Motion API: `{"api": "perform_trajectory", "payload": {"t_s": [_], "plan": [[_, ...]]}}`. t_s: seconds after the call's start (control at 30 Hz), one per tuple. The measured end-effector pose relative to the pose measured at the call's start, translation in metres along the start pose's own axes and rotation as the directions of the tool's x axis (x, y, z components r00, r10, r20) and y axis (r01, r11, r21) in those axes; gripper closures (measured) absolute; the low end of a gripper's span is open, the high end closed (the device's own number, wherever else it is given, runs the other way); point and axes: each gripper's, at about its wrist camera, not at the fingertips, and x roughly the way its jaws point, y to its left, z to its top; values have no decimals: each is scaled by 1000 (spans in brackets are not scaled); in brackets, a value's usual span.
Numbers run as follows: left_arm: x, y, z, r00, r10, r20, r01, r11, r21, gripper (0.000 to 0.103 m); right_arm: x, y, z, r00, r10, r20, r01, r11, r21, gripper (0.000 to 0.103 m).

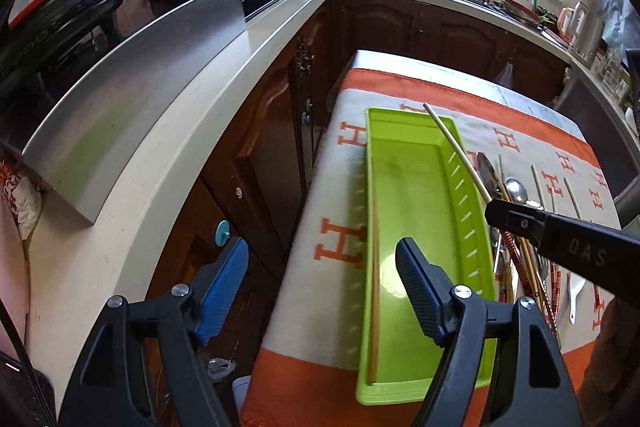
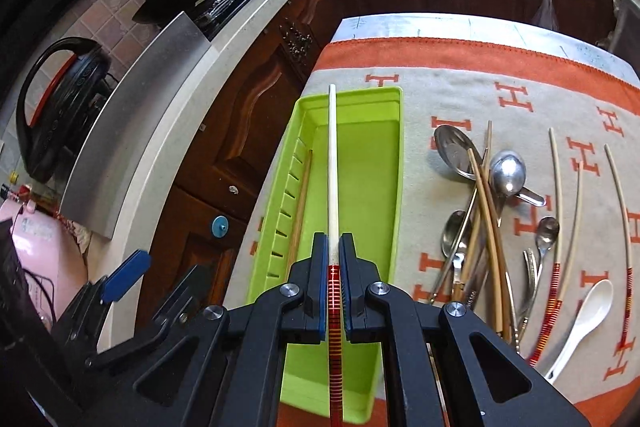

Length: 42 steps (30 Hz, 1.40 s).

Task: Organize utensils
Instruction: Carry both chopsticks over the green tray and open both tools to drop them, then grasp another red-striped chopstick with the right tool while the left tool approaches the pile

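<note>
A lime green tray [image 1: 472, 211] [image 2: 394, 163] lies lengthwise on the orange and grey cloth. One wooden chopstick [image 1: 375, 287] [image 2: 301, 203] lies along its left wall. My right gripper [image 2: 335, 247] is shut on a white chopstick [image 2: 332, 163] with a red banded end, held over the tray and pointing away; it also shows in the left wrist view [image 1: 454, 151], with the right gripper [image 1: 494, 209] above the tray's right rim. My left gripper [image 1: 322, 267] is open and empty, above the tray's near left side. A pile of spoons and chopsticks [image 2: 488, 211] [image 1: 516, 211] lies right of the tray.
A white ceramic spoon [image 2: 580, 327] and loose white chopsticks [image 2: 558, 195] lie on the cloth at the right. The table's left edge drops to a gap beside the wooden cabinets [image 1: 260, 131] and pale countertop [image 1: 172, 155]. A steel panel [image 1: 132, 95] stands on the counter.
</note>
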Motion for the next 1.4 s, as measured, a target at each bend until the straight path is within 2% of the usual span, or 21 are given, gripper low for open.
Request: {"api": "perform_trajectory", "payload": {"t_s": [0.17,0.3,0.33,0.5,0.67,0.8,0.9,1.0,1.13,1.23,1.37,1.4], "plan": [[8,16,-5,999,14,-29,-15,1000,-27,25,17,2,3,999,-25,-28,26,1000,8,95],[12,23,-7,999,23,-37,-25,999,-42,21,21,4,1,998,-55,-20,55,998,2,75],[12,25,-7,999,20,-42,-22,998,-50,21,20,4,0,998,-60,-15,60,998,-2,74],[14,29,-8,998,9,-55,-13,997,-78,21,8,3,-6,997,-72,7,73,997,-30,73],[11,25,-9,998,-21,-59,16,996,-84,21,-16,-3,-14,994,-69,85,74,995,-66,73],[7,16,-10,998,-41,-57,36,996,-82,21,-35,-17,-22,989,-58,133,65,997,-50,73],[4,8,-11,997,-54,-58,50,996,-75,20,-48,-33,-26,985,-21,169,24,1000,-12,72],[1,-2,-11,996,-60,-61,56,996,-68,15,-59,-46,-30,985,-16,172,16,1000,0,72],[-4,-15,-11,994,-84,-63,81,995,-53,14,-76,-61,-37,984,-25,178,25,1000,3,71],[-9,-26,-10,994,-92,-54,90,995,-35,12,-91,-69,-44,977,-63,206,67,998,-9,65],[-18,-45,-9,994,-106,-23,106,994,-9,1,-112,-83,-53,965,-101,244,106,994,-8,50],[-23,-52,-8,995,-100,-8,100,995,2,1,-117,-87,-54,961,-111,254,115,993,-3,48]]}}
